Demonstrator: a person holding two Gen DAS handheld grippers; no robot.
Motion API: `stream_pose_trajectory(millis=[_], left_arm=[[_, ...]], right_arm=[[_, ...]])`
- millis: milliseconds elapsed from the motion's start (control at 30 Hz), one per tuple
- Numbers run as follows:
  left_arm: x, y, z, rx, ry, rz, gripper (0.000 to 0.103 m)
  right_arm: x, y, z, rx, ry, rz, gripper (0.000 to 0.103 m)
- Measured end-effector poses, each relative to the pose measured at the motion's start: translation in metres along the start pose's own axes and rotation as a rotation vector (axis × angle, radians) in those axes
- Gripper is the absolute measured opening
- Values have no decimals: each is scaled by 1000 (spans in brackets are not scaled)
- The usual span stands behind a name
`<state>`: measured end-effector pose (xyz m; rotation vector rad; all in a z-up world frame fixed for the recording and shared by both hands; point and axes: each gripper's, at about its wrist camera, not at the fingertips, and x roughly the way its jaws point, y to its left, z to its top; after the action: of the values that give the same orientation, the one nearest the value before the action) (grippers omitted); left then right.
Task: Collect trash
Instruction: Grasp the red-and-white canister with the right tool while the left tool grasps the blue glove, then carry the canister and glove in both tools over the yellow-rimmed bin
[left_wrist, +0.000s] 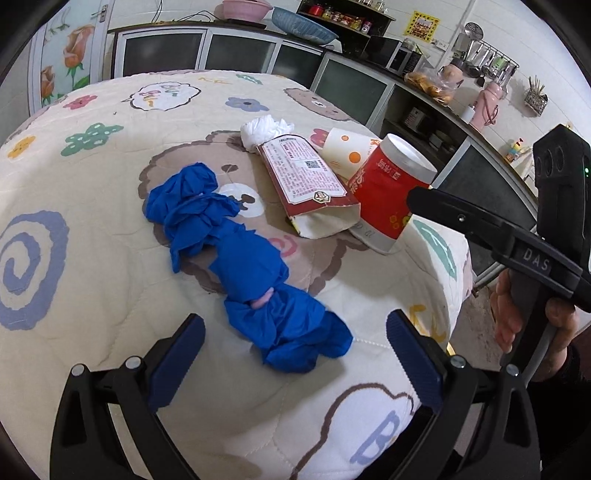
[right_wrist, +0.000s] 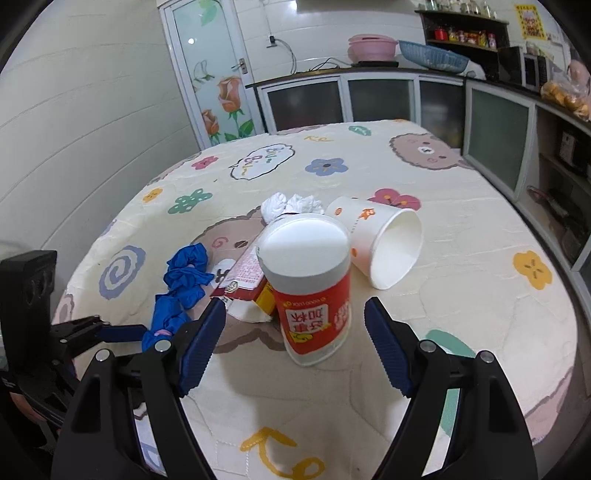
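Observation:
Trash lies on a table with a cartoon-print cloth (left_wrist: 110, 280). A crumpled blue bag (left_wrist: 243, 258) lies just ahead of my open, empty left gripper (left_wrist: 291, 332); it also shows in the right wrist view (right_wrist: 181, 291). A red-and-white cup (right_wrist: 314, 288) stands upside down just ahead of my open, empty right gripper (right_wrist: 295, 321); it also shows in the left wrist view (left_wrist: 391, 192). A red paper pouch (left_wrist: 310, 184), a white paper cup (right_wrist: 380, 243) on its side and crumpled white tissue (left_wrist: 266, 131) lie behind.
Cabinets with glass doors (right_wrist: 369, 96) run along the back and right walls, with bowls and jars on top. A door with flower decals (right_wrist: 214, 74) is at the back left. The table edge (left_wrist: 458, 295) drops off on the right of the left wrist view.

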<state>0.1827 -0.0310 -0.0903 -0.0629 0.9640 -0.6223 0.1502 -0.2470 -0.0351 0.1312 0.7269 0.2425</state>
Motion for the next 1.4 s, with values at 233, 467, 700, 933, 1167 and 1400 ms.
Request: stream_pose_trajectory(millis=[233,467,700,933,1167,1400], left_arm=[[13,-2,3,-4,14,19,95],[17,-5,2,5,4,32,95],[17,1,2,-20,5,30,19],[0,15,1,-73,1,-34,13],[-28,19,3,-44,-39,-22,13],[-52,20,3,-32,-83,0,13]], right_arm=[[15,-5,6,14,14,17,73],[27,-10,8,29,23,26,70],[33,-15,6,54,35,40,46],[18,-21,2,81,2,41,44],[-12,-32,0,108,-47,5,44],[-40,-39,-7,126,-70,-30,44]])
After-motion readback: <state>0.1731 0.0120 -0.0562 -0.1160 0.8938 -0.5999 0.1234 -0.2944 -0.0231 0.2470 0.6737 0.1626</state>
